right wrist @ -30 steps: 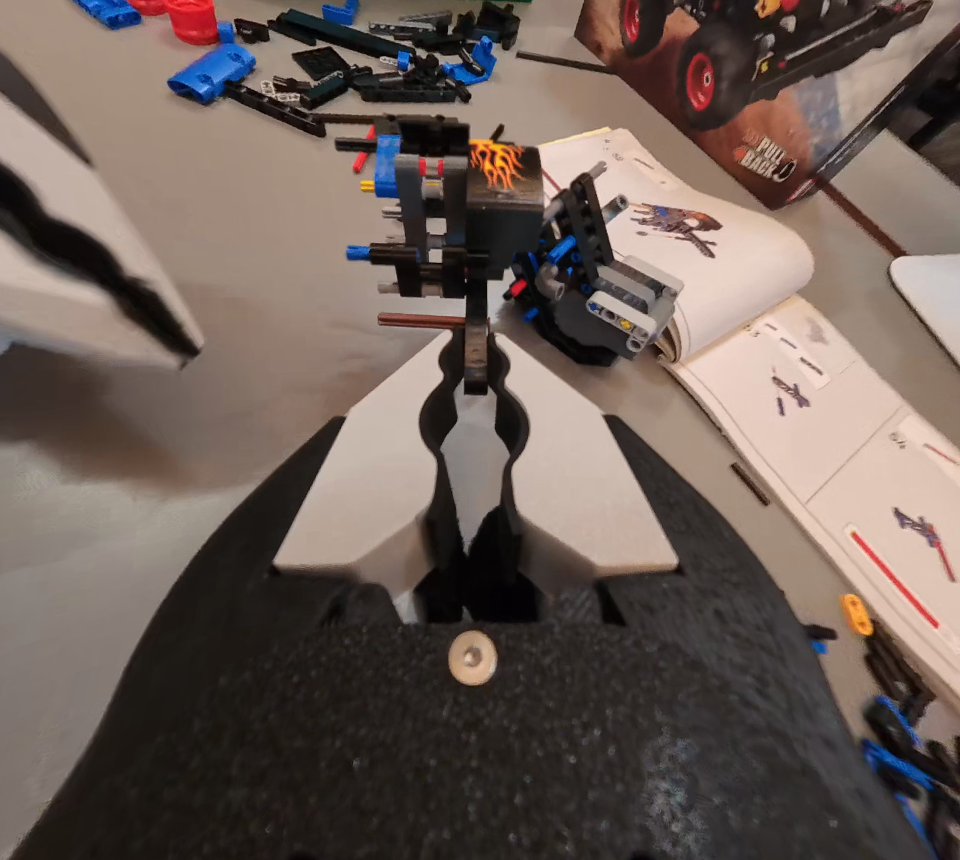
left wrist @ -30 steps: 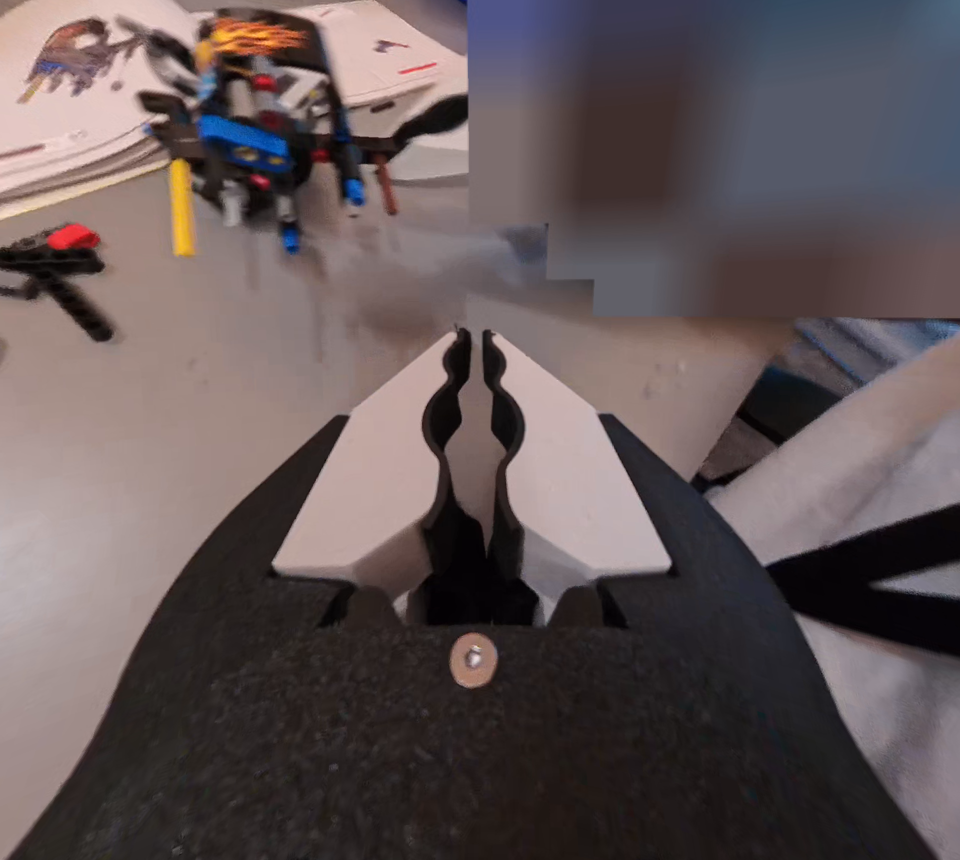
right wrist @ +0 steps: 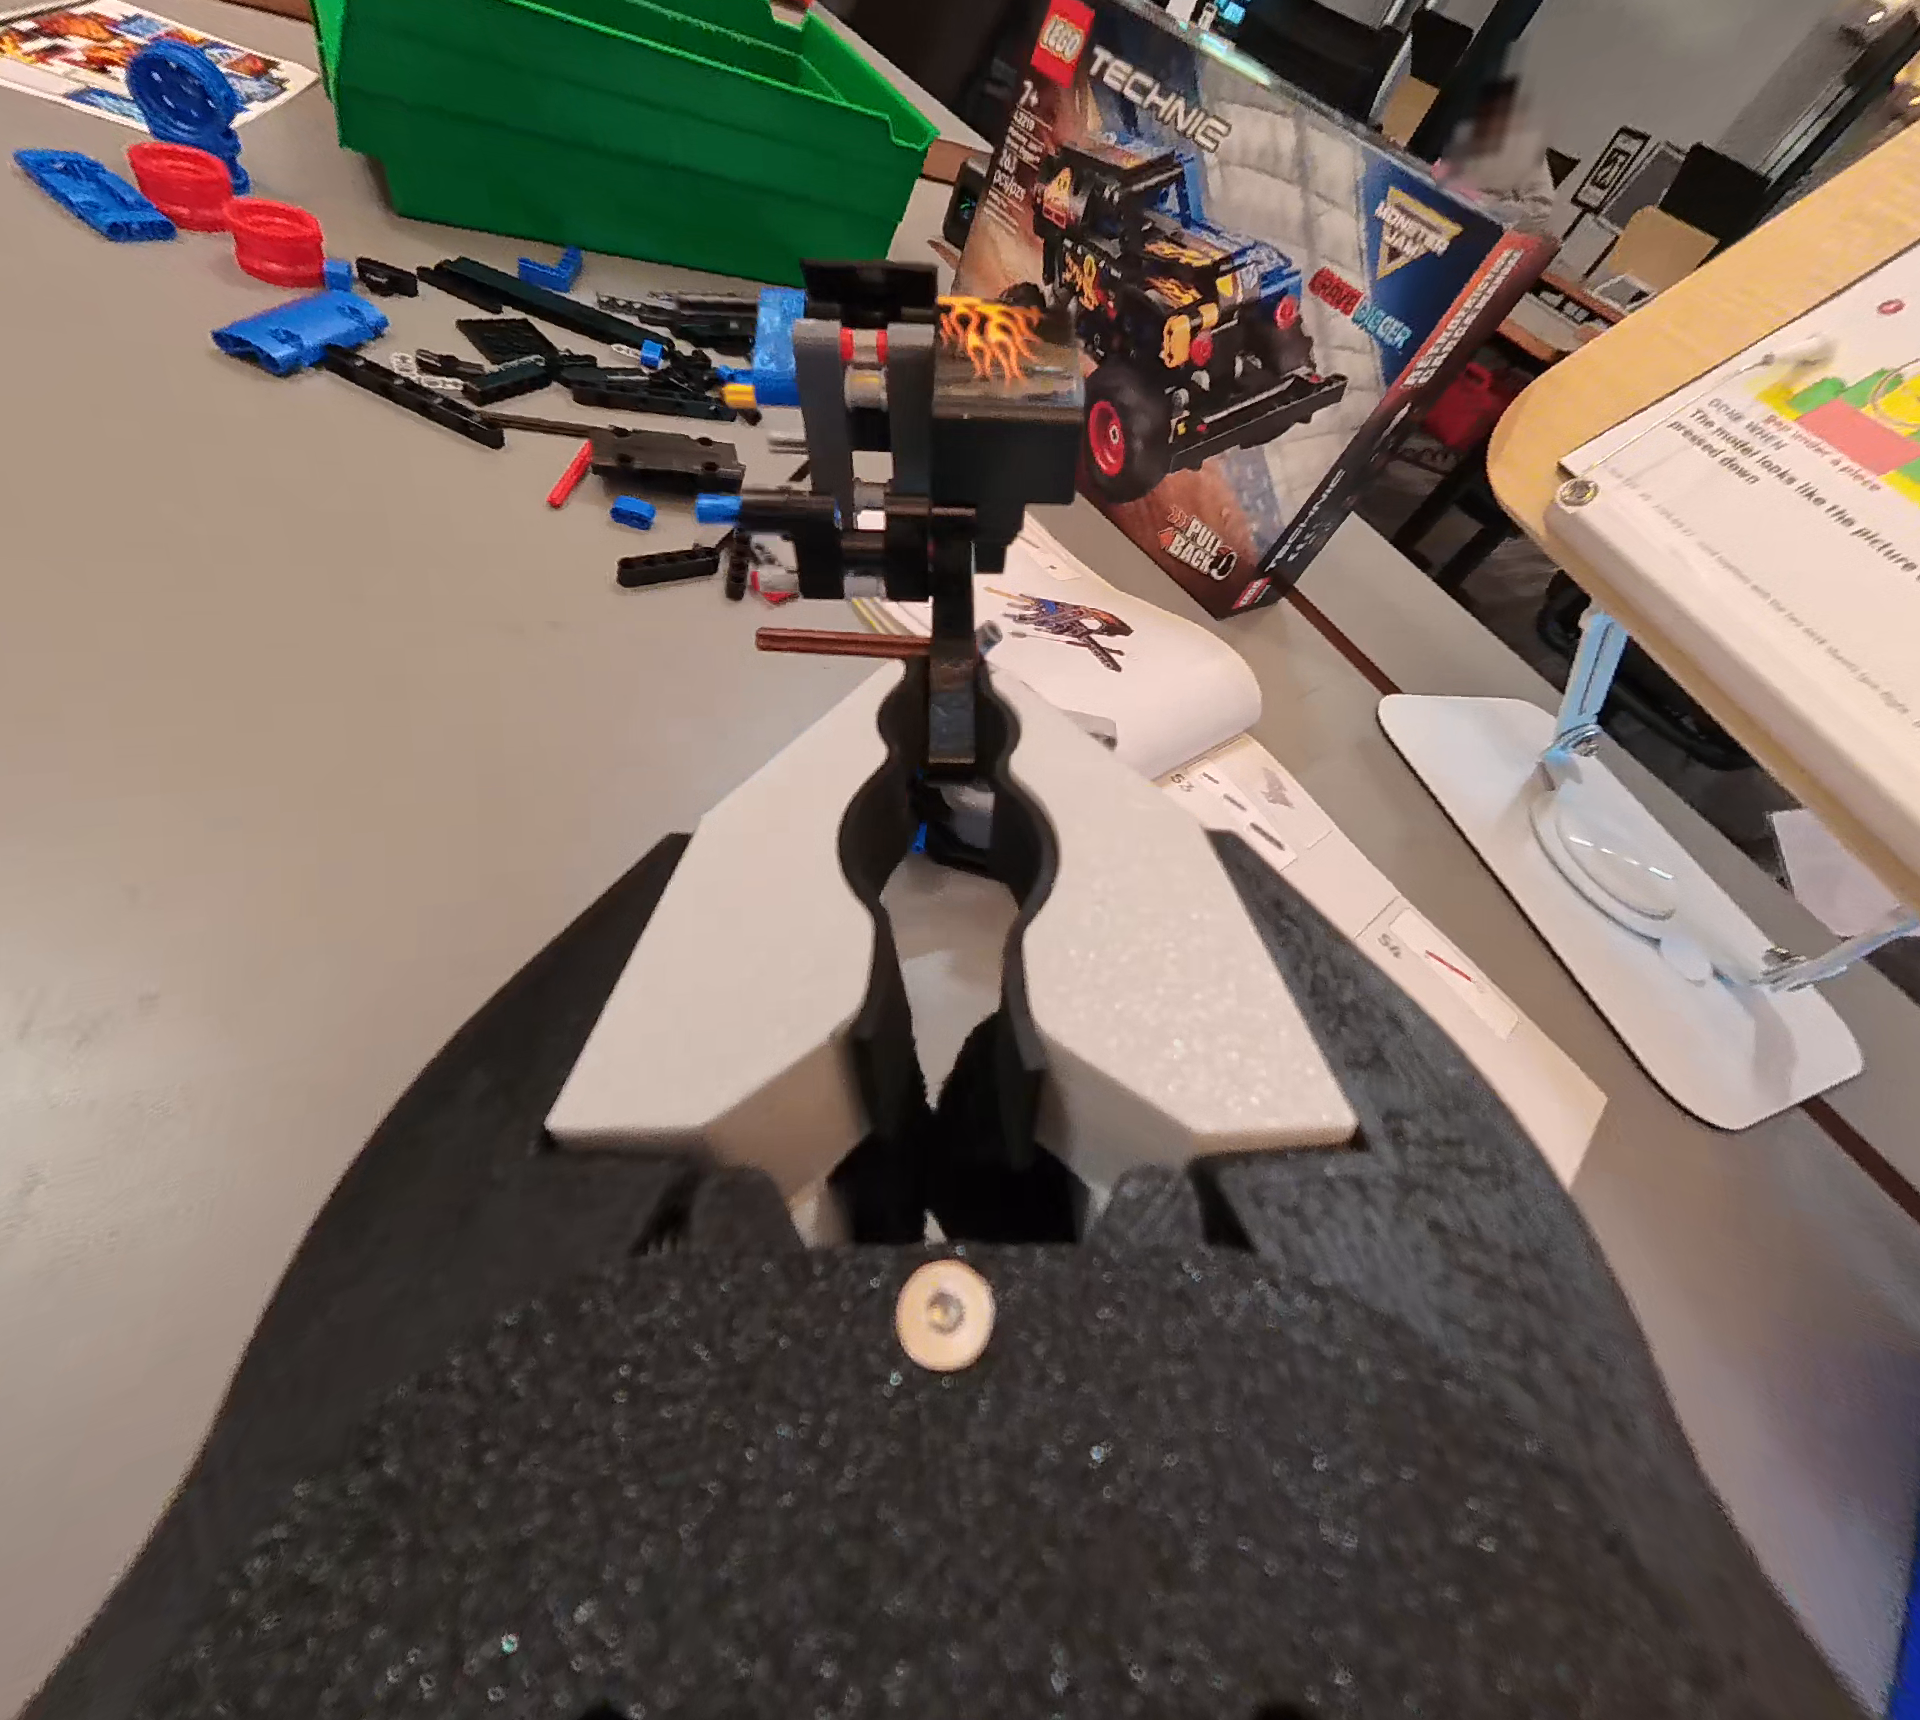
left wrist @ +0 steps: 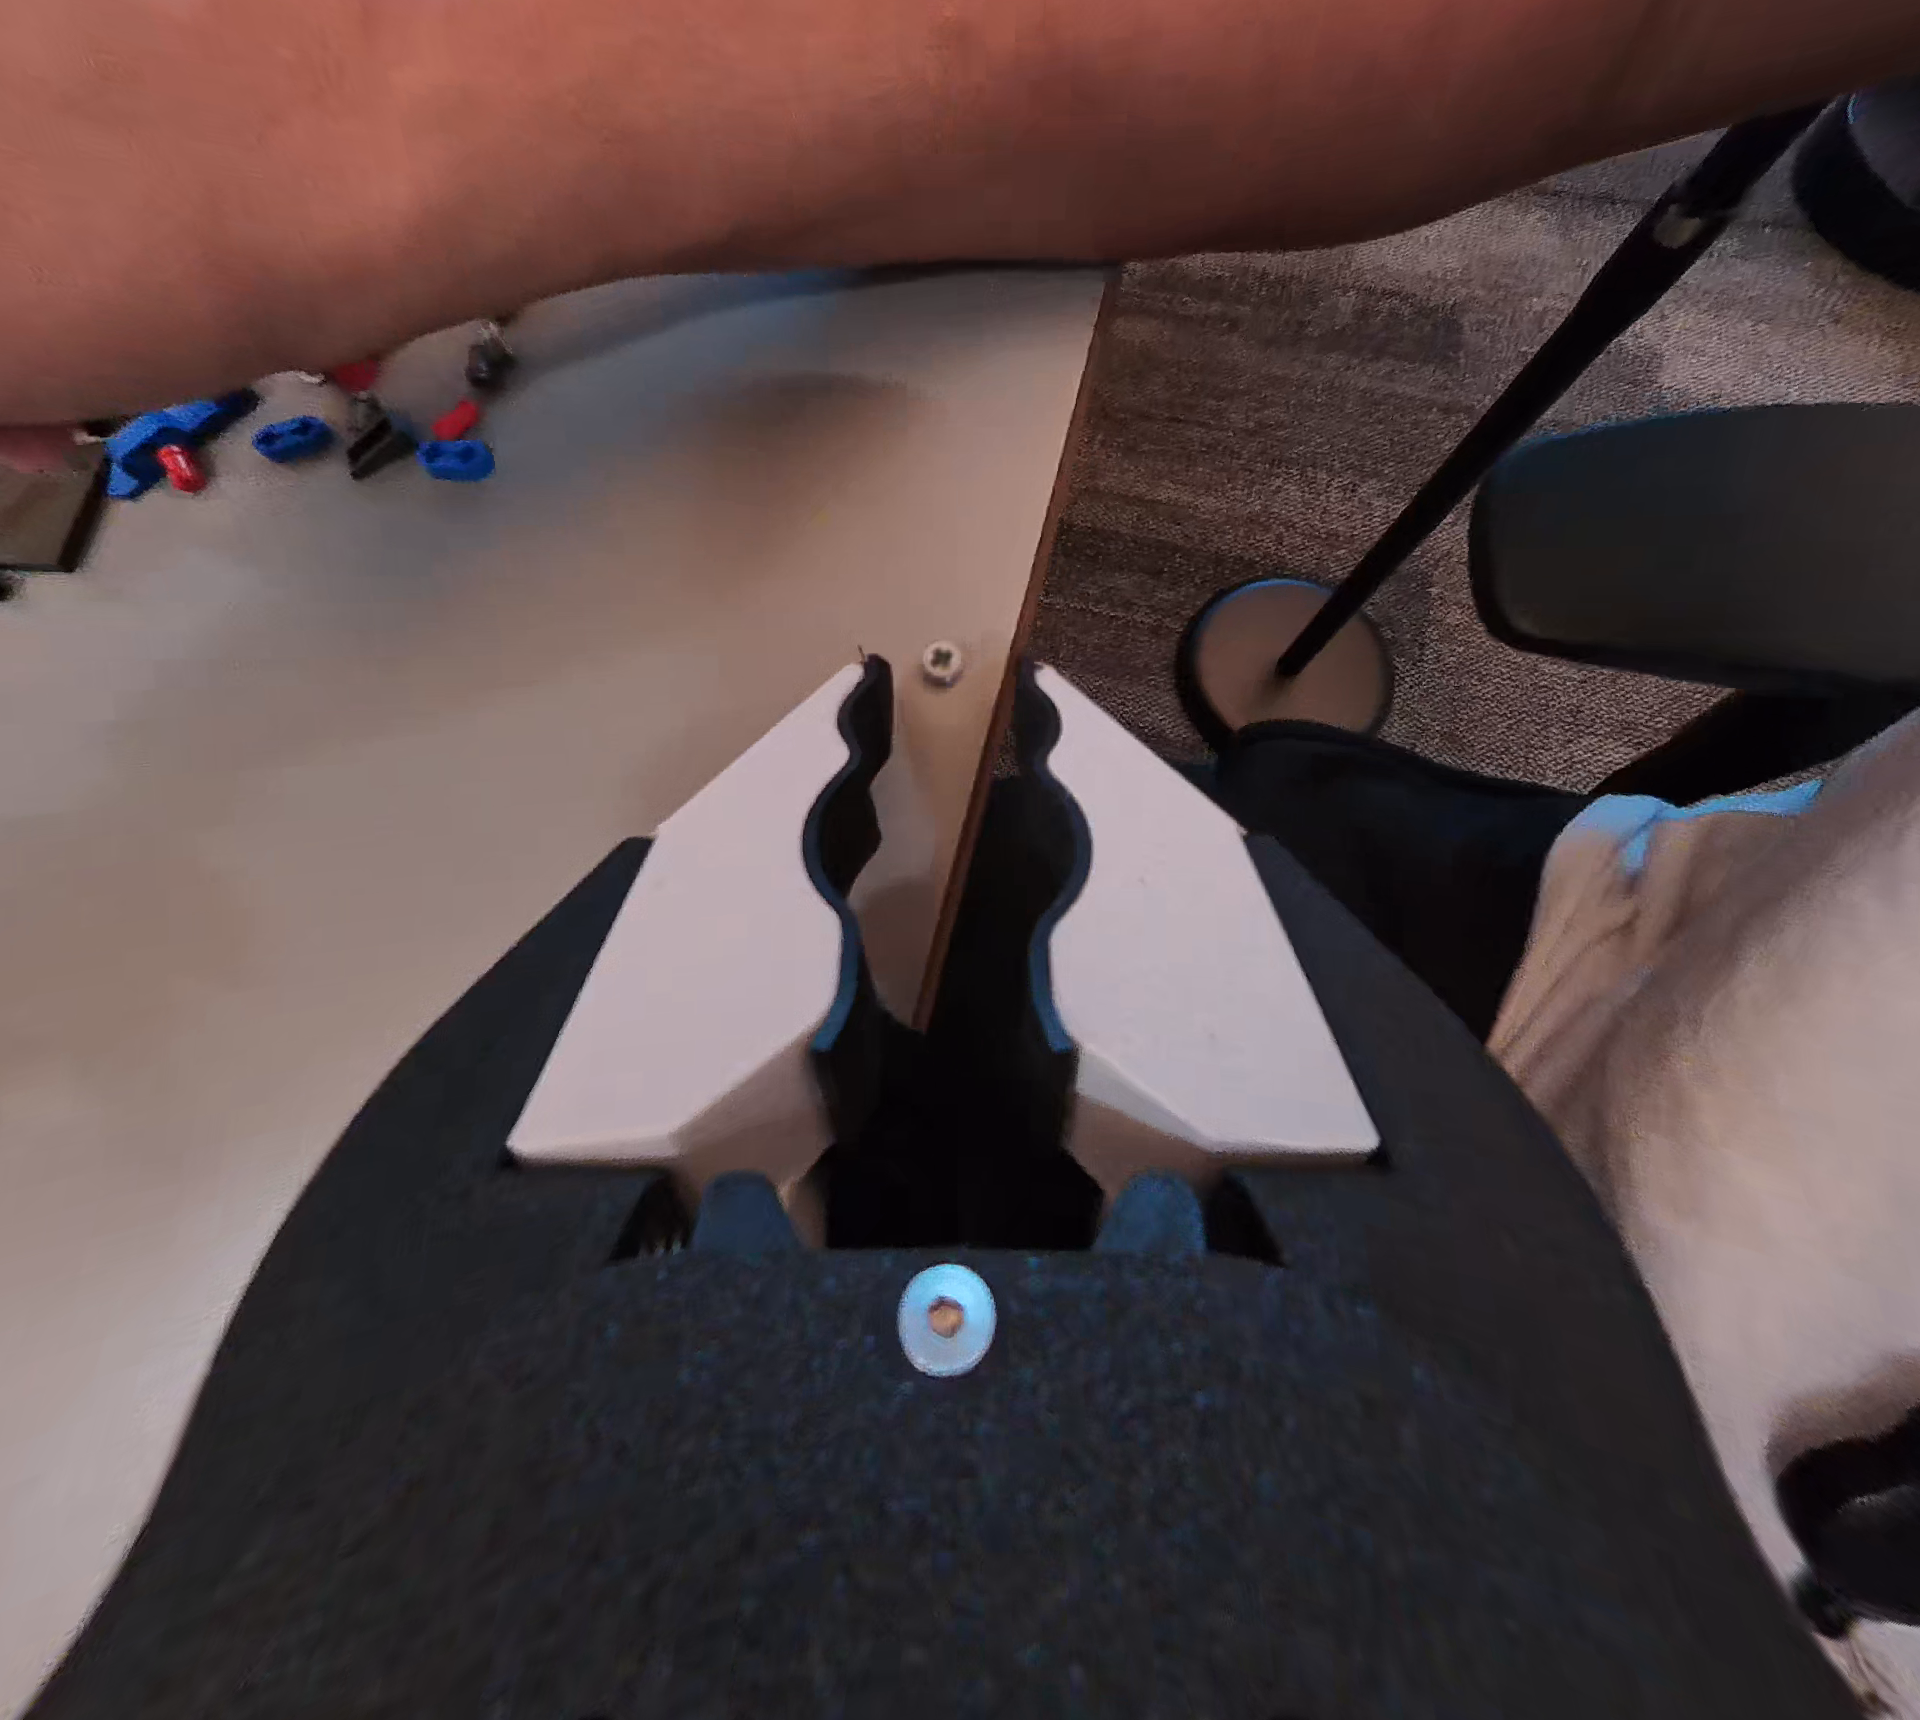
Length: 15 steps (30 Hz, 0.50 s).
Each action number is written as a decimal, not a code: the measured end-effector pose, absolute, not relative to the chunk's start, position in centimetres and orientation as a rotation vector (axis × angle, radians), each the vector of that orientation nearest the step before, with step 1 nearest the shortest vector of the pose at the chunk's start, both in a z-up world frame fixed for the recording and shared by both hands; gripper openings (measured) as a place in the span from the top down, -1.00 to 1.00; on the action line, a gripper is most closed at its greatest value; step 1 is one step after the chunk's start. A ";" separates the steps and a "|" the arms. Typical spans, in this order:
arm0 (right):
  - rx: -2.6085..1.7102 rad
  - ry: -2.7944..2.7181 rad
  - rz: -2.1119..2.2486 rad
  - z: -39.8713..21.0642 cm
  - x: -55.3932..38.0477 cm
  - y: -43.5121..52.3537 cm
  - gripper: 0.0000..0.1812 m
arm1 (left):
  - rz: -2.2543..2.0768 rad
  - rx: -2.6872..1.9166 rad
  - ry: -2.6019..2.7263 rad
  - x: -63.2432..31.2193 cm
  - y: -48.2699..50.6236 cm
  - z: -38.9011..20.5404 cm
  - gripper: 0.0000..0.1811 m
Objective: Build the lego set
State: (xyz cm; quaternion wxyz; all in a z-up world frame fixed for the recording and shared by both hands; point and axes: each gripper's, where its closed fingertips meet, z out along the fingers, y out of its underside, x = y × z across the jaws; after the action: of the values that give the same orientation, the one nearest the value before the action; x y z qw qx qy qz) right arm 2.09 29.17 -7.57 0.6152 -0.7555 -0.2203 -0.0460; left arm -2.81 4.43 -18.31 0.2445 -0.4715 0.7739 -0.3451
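Right wrist view shows the right gripper clamped on the light, probably fragile lego assembly's lower black beam, left gripper apart, empty.

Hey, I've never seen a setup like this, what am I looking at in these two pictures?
These are two hand-held claws, each with a camera looking along its fingers; a person works them. The left view shows the left claw open and empty at the table edge, under the person's forearm, with a few loose pieces beyond. The right view shows the right claw pinching a partly built lego model by a black beam. On the table behind lie loose parts, green bins, the set's box and an open instruction booklet.
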 end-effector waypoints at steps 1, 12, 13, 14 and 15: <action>-1.736 -0.508 -0.100 -7.4 2.0 29.1 0.93 | -0.921 -1.307 2.108 -2.6 4.6 -18.4 0.77; -1.753 -0.499 -0.081 -7.6 2.3 29.1 0.92 | -0.916 -1.376 2.092 -2.2 4.4 -18.7 0.91; -1.755 -0.500 -0.085 -7.6 2.3 29.2 0.92 | -0.924 -1.379 2.090 -2.2 4.3 -18.7 0.92; -1.757 -0.502 -0.086 -7.7 2.3 29.2 0.92 | -0.927 -1.375 2.089 -2.2 4.3 -18.7 0.94; -1.758 -0.504 -0.087 -7.7 2.3 29.2 0.92 | -0.924 -1.366 2.092 -2.2 4.3 -18.7 0.94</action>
State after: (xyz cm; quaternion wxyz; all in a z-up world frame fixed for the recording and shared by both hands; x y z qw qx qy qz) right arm 2.26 29.17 -7.68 0.6097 -0.7612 -0.2181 -0.0376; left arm -2.21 4.29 -18.71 0.2365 -0.4984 0.7630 -0.3370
